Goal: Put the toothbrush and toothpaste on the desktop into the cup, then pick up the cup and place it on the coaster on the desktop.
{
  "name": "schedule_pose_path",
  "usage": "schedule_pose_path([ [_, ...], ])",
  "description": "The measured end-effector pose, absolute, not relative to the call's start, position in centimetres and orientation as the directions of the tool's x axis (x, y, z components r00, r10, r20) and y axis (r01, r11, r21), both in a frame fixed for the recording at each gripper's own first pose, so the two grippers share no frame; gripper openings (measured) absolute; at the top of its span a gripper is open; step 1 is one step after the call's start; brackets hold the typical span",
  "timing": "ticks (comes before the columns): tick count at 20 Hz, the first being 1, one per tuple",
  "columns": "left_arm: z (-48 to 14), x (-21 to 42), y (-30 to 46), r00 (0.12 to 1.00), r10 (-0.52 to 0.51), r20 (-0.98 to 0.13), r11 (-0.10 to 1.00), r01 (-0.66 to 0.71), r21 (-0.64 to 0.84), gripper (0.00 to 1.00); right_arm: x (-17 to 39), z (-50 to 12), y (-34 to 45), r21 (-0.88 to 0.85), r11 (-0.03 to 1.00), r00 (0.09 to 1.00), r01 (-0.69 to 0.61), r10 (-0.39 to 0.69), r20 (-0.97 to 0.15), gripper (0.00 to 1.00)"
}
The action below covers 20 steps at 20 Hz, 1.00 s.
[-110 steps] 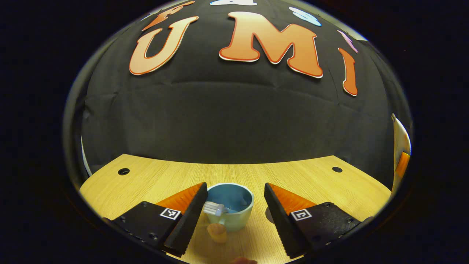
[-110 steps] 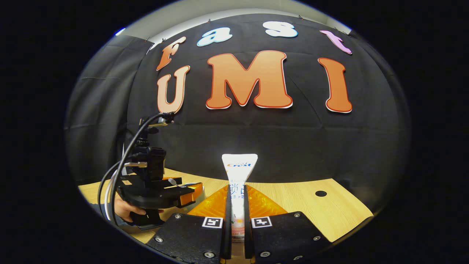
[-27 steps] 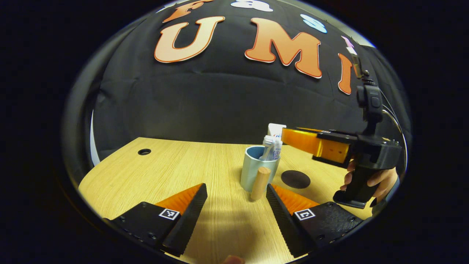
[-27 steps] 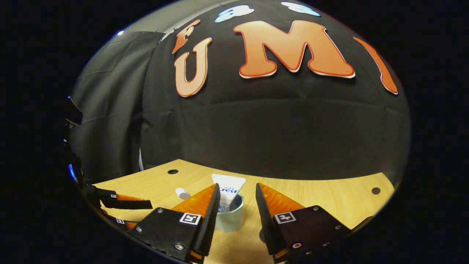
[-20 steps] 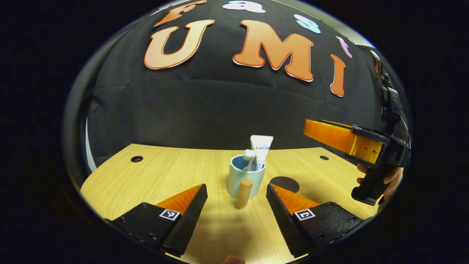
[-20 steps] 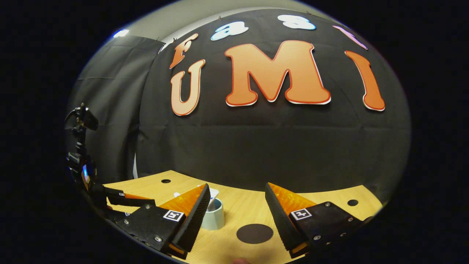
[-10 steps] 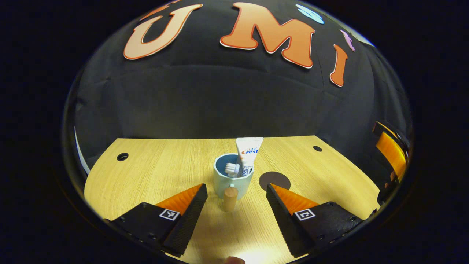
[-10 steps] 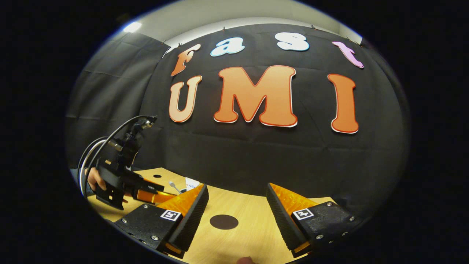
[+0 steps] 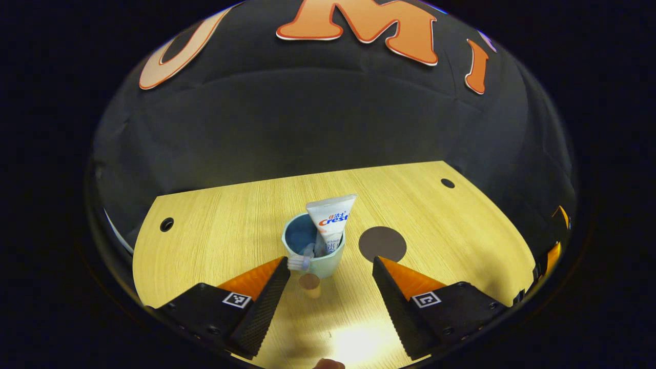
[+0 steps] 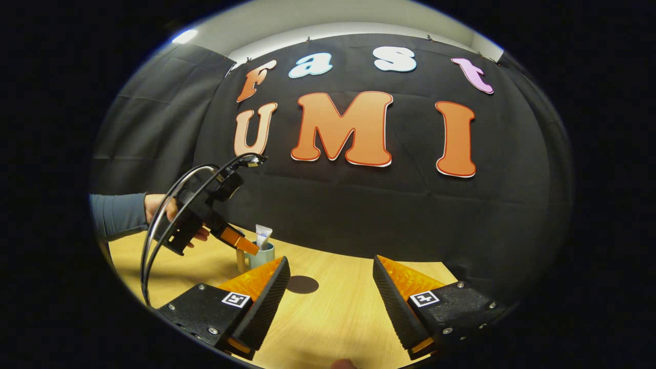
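Left gripper view: wooden desktop [image 9: 220,225], seemingly glare-lit.

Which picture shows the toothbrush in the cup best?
The left gripper view: it looks down into the cup, where the toothbrush head rests at the near rim. In the right gripper view the cup is far off and the toothbrush is too small to tell.

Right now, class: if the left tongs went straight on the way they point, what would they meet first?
Most likely the cup's wooden handle, which sits between the open left tongs, then the cup that holds the toothbrush and toothpaste. Depth is hard to judge.
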State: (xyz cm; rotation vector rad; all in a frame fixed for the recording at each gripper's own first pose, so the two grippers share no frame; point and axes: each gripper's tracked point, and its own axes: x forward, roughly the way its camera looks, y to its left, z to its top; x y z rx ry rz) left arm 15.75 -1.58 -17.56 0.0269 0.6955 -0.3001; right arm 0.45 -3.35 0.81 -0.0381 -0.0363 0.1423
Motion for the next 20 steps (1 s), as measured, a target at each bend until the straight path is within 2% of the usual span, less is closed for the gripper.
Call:
schedule_pose_path([
  [6, -21.4, 16.2, -2.6, 0.615, -0.254, -0.746, 0.952, 0.297, -0.079, 0.98, -3.0, -0.4, -4.4, -0.057, 0.986, 0.988, -0.154, 0.154, -0.001, 0.98],
  [11, -22.6, 16.2, -2.4, 0.563, -0.22, -0.796, 0.956, 0.286, -0.062, 0.97, -4.5, -1.4, -5.1, -0.058, 0.987, 0.988, -0.151, 0.151, -0.016, 0.98],
  [14, -21.3, 17.0, -2.1, 0.551, -0.205, -0.809, 0.958, 0.284, -0.049, 0.99, -4.6, -2.2, -5.1, -0.05, 0.986, 0.987, -0.158, 0.156, -0.032, 0.98],
  [19, -17.7, 18.4, -2.0, 0.556, -0.176, -0.813, 0.965, 0.262, -0.031, 0.8, -4.4, -2.1, -5.0, -0.017, 0.986, 0.986, -0.165, 0.165, -0.023, 0.99],
  [20, -16.8, 19.0, -2.3, 0.556, -0.165, -0.815, 0.967, 0.252, -0.024, 0.67, -4.4, -2.0, -5.1, -0.009, 0.986, 0.986, -0.166, 0.166, -0.02, 0.99],
])
